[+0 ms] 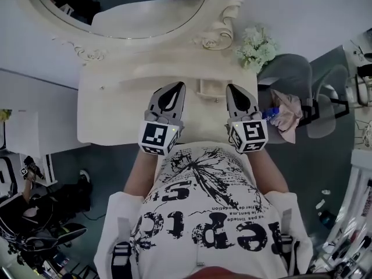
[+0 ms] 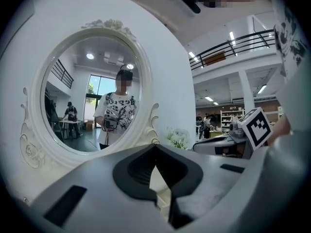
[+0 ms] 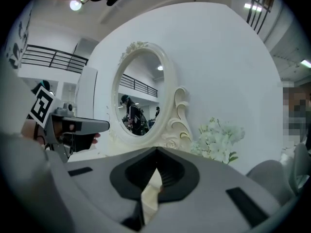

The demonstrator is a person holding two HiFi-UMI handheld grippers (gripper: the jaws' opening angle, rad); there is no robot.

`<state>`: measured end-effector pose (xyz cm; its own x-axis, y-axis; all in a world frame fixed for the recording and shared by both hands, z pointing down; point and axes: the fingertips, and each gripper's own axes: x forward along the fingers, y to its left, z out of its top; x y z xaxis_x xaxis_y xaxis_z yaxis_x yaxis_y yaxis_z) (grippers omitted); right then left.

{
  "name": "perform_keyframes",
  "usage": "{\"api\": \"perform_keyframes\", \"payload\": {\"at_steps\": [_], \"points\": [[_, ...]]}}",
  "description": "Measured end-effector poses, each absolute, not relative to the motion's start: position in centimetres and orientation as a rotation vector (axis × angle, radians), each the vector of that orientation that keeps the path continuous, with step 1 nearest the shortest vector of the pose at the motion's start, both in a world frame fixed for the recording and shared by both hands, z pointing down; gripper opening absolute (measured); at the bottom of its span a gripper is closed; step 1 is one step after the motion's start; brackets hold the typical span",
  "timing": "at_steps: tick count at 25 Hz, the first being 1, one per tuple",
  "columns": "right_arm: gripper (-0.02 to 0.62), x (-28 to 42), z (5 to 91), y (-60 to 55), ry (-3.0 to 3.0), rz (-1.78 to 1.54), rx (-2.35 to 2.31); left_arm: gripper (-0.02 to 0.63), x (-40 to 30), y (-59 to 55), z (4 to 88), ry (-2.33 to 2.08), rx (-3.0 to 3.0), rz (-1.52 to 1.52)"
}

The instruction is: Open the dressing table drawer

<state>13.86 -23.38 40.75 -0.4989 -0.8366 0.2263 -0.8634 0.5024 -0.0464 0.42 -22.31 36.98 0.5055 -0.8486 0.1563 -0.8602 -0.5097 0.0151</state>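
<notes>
A cream dressing table point(image 1: 110, 115) with an oval mirror point(image 1: 116, 10) stands in front of me. A small cream drawer-like box point(image 1: 210, 89) sticks out of the raised back ledge, and its inside cannot be made out. My left gripper point(image 1: 178, 86) hovers over the tabletop just left of it, jaws together and empty. On the box's other side, my right gripper point(image 1: 231, 88) is also shut with nothing in it. In the left gripper view the left gripper point(image 2: 155, 148) points level at the mirror point(image 2: 92, 101). The right gripper point(image 3: 156, 152) faces the mirror's carved frame point(image 3: 177, 115).
White flowers point(image 1: 256, 48) stand at the table's back right corner. A grey chair point(image 1: 290, 74) holding a pink cloth point(image 1: 286, 114) and a blue bottle point(image 1: 271, 113) sits right of the table. A white wall point(image 1: 35, 51) runs behind, and cluttered shelves point(image 1: 35, 173) stand at left.
</notes>
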Motion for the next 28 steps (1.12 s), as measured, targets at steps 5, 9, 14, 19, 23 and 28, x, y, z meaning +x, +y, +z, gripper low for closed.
{"api": "perform_keyframes", "payload": {"at_steps": [5, 9, 14, 19, 23, 28], "points": [[0.017, 14.3, 39.6, -23.6, -2.577, 0.196, 1.492, 0.014, 0.7, -22.8, 35.4, -1.515, 2.669, 0.170], [0.017, 14.3, 39.4, -23.9, -2.570, 0.162, 1.481, 0.014, 0.9, -23.1, 35.4, -1.512, 2.668, 0.176], [0.017, 14.1, 39.7, -23.8, -2.555, 0.145, 1.471, 0.014, 1.0, -23.1, 35.9, -1.499, 2.639, 0.166], [0.017, 13.9, 39.9, -23.8, -2.555, 0.116, 1.458, 0.014, 1.0, -23.2, 36.2, -1.504, 2.625, 0.168], [0.017, 14.2, 40.2, -23.7, -2.559, 0.161, 1.459, 0.014, 1.0, -23.3, 36.1, -1.505, 2.624, 0.175], [0.017, 14.5, 40.0, -23.7, -2.561, 0.157, 1.478, 0.014, 1.1, -23.1, 36.4, -1.488, 2.628, 0.198]]}}
